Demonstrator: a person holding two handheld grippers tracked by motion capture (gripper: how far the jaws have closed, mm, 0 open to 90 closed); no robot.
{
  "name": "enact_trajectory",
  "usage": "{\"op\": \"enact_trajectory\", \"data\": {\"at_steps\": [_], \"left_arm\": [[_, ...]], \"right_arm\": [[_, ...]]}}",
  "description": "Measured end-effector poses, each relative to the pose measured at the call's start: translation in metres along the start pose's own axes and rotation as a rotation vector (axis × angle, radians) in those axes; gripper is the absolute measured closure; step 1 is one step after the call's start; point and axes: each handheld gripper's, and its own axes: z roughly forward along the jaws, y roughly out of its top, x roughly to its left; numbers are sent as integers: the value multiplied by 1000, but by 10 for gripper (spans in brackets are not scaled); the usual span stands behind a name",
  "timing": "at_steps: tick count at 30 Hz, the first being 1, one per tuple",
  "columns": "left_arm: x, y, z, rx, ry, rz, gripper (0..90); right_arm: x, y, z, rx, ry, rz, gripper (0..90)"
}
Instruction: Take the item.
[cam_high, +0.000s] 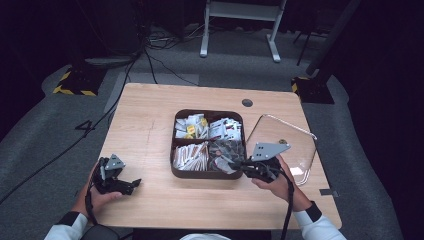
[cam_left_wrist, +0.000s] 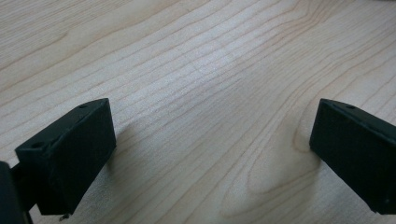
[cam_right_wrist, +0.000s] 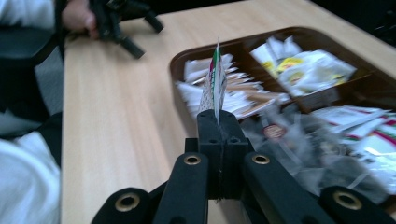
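Packet (cam_right_wrist: 214, 81) of white paper with a green and red edge is being held upright between the closed jaws of the right gripper (cam_right_wrist: 219, 116), pinched by its lower edge, as seen in the right gripper view. In the high view the right gripper (cam_high: 234, 163) is being held by the person's right hand (cam_high: 277, 182) at the near right corner of the brown tray (cam_high: 208, 174), its tips reaching over the near right compartment, where grey and clear sachets are lying. The tray, divided into four compartments filled with small packets, is being kept at the middle of the wooden table (cam_high: 150, 130). A clear lid (cam_high: 295, 145) is lying flat just to the right of the tray, partly under the right gripper's grey plate. Well to the left of the tray, near the table's front edge, the left gripper (cam_high: 131, 186) is being held low by the left hand (cam_high: 100, 197); in the left gripper view its jaws are standing wide apart over bare wood, with nothing between them
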Motion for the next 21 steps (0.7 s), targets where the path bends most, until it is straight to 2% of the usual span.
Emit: {"op": "enact_trajectory", "data": {"at_steps": [4,6,7,16,21], "left_arm": [[0,0,0,0,0,-1,5],[0,0,0,2,-1,0,6],[0,0,0,2,-1,0,5],[0,0,0,0,0,-1,5],[0,0,0,0,0,-1,5]], "right_arm": [[18,-7,10,38,52,-26,900],[21,-9,12,47,62,-30,900],[26,-12,17,67,84,-36,900],[38,-26,41,144,156,-30,900],[41,-29,50,168,178,-30,899]]}}
